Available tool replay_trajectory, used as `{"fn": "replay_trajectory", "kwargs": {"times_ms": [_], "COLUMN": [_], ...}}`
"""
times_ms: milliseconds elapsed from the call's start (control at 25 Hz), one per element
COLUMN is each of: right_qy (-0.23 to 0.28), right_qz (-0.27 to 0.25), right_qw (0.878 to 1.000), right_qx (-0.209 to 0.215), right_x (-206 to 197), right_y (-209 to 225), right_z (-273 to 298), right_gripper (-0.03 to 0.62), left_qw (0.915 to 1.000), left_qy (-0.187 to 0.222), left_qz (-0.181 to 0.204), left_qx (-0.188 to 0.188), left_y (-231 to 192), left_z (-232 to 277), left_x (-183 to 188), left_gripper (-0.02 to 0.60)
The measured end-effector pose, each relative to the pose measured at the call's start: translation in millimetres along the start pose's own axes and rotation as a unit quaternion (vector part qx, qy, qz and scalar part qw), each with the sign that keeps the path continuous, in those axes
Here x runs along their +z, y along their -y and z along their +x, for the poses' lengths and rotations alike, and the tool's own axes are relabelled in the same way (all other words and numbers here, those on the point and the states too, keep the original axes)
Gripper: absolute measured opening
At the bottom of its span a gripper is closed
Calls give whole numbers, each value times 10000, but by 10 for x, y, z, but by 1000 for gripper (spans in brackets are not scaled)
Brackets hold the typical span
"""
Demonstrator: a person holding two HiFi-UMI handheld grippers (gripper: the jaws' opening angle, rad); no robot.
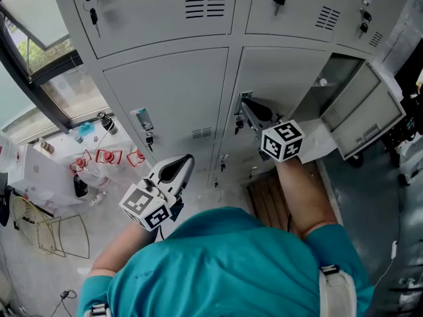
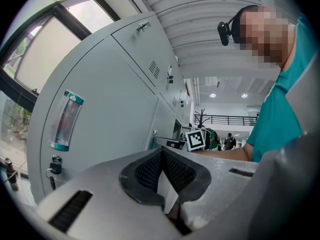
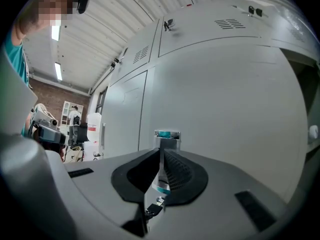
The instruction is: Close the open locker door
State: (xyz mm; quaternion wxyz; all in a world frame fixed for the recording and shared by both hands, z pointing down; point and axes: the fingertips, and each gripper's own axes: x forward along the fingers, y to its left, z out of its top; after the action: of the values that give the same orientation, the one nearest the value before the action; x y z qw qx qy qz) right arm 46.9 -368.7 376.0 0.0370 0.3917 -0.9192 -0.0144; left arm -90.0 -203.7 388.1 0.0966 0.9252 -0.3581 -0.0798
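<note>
- My right gripper (image 1: 248, 107) is held level, with the forearm (image 1: 304, 197) stretched straight out towards the grey lockers (image 1: 165, 91).
- Its jaws are pressed together with nothing pinched. Through the thin slit between the pads I see a teal-tipped pull handle (image 3: 166, 134) on the closed door dead ahead. I cannot tell whether the tips touch that handle.
- My left gripper (image 1: 184, 162) sits lower and nearer my body, also level. It is aimed at the neighbouring closed door, whose own pull handle (image 2: 67, 119) shows off to the left. Its jaws meet tip to tip and are empty.
- The open locker door (image 1: 367, 111) stands swung out at the far right of the head view, to the right of my right gripper and apart from it. Its compartment (image 1: 327, 78) is open beside it.
- Neither gripper is on that door.
- Keys (image 1: 92, 12) hang from locks on the upper row.
- Low on the left, below the window (image 1: 46, 65), are a wire basket (image 1: 53, 233) and some red items (image 1: 109, 156), well apart from both grippers.
</note>
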Motion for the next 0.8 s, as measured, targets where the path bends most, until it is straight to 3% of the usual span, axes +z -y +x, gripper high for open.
{"fn": "replay_trajectory", "kwargs": {"times_ms": [600, 800], "right_qy": [-358, -429], "right_qz": [-113, -199], "right_qw": [9982, 9979], "right_qx": [-468, -453], "right_x": [-135, -186], "right_y": [99, 102], "right_z": [80, 110], "right_gripper": [11, 11], "left_qw": [10000, 10000], "left_qy": [-22, -16], "left_qz": [9, 6], "left_qx": [30, 77], "left_y": [154, 164], "left_z": [-33, -47], "left_x": [-42, -45], "left_gripper": [5, 5]}}
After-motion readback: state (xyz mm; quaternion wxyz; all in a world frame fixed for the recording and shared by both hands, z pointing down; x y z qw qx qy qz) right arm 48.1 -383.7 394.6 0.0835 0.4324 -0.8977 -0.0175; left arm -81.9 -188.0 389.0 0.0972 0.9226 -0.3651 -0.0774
